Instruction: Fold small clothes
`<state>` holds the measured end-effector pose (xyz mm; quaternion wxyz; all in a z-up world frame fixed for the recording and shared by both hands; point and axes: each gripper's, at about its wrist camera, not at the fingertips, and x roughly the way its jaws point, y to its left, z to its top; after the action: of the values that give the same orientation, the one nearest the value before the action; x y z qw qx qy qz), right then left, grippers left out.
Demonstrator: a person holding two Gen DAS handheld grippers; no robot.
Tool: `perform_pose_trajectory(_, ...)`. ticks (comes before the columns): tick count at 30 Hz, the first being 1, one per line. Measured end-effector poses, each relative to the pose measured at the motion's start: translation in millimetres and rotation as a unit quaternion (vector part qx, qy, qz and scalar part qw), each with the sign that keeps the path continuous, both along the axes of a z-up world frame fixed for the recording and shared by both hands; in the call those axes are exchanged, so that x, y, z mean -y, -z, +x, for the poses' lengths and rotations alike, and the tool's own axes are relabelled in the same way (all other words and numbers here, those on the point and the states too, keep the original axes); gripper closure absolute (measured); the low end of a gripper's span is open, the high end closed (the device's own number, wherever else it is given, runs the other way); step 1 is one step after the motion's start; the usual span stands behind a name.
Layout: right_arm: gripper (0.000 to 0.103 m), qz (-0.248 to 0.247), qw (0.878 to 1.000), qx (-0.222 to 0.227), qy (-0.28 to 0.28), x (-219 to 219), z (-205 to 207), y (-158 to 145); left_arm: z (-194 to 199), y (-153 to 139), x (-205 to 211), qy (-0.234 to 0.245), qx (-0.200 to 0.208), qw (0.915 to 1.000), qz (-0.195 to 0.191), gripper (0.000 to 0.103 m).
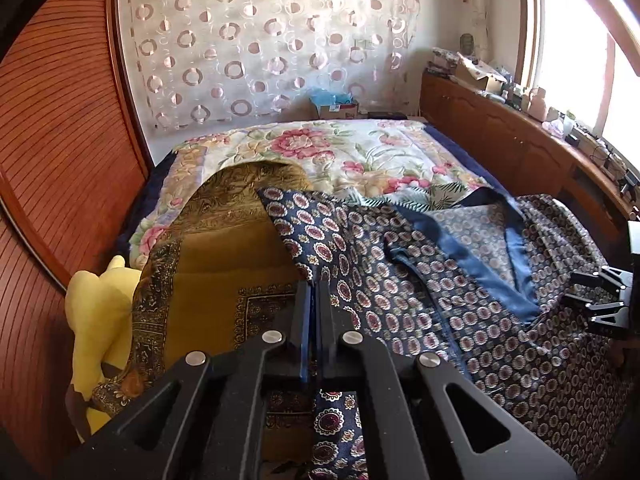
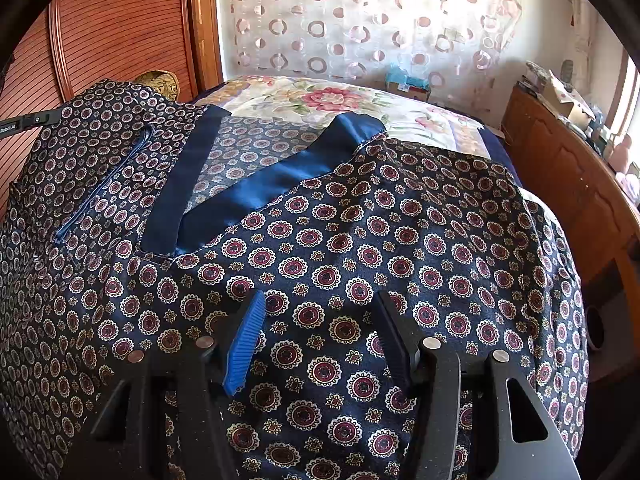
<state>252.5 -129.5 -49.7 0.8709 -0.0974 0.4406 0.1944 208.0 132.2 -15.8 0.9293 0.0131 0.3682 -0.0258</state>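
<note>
White lettering "RobotAI", start cut off, on black left gripper (image 2: 30,122) at frame edge, no other legible txt

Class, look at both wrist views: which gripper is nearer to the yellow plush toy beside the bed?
Left. The left gripper is shut on the patterned garment, with the yellow plush toy just off its left side. The right gripper hovers open over the garment; no toy shows there.

Home bedroom. Bed (image 1: 320,148) seen covered by floral quilt (image 2: 320,98), garments spread over it. Wooden louvered wardrobe door (image 1: 52,152) placed beside bed. Sheer curtain with ring pattern (image 1: 256,40) hung across far wall. Long wooden cabinet (image 1: 500,136) set under bright window (image 1: 568,40), top crowded with cardboard box (image 1: 478,72) and small household items. Yellow plush toy (image 1: 100,312) tucked at bed edge.
</note>
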Motion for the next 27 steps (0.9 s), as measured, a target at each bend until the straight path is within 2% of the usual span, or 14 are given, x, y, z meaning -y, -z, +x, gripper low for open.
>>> perform_pose_trajectory(2, 0.045, 0.0, 1.0, 0.0, 0.0, 0, 0, 0, -4, -7, 2, 0.004, 0.004, 1.0, -0.006, 0.101)
perform_pose_trajectory(6, 0.045, 0.0, 1.0, 0.0, 0.0, 0, 0, 0, -17, -28, 10, 0.007, 0.034, 0.9994, 0.01, 0.1)
perform_pose_trajectory(8, 0.045, 0.0, 1.0, 0.0, 0.0, 0, 0, 0, -24, -38, 16, 0.017, 0.045, 0.9988, 0.004, 0.092)
perform_pose_trajectory(10, 0.045, 0.0, 1.0, 0.0, 0.0, 0, 0, 0, -35, -45, 25, 0.031, 0.062, 0.9976, -0.003, 0.063)
perform_pose_trajectory(12, 0.045, 0.0, 1.0, 0.0, 0.0, 0, 0, 0, -43, -46, 34, 0.046, 0.073, 0.9962, -0.009, 0.053)
perform_pose_trajectory(15, 0.045, 0.0, 1.0, 0.0, 0.0, 1, 0, 0, -56, -41, 50, 0.063, 0.078, 0.995, -0.009, 0.025)
perform_pose_trajectory(27, 0.044, 0.0, 1.0, 0.0, -0.001, 1, 1, 0, -91, 4, 100, 0.101, 0.044, 0.9936, -0.023, 0.024)
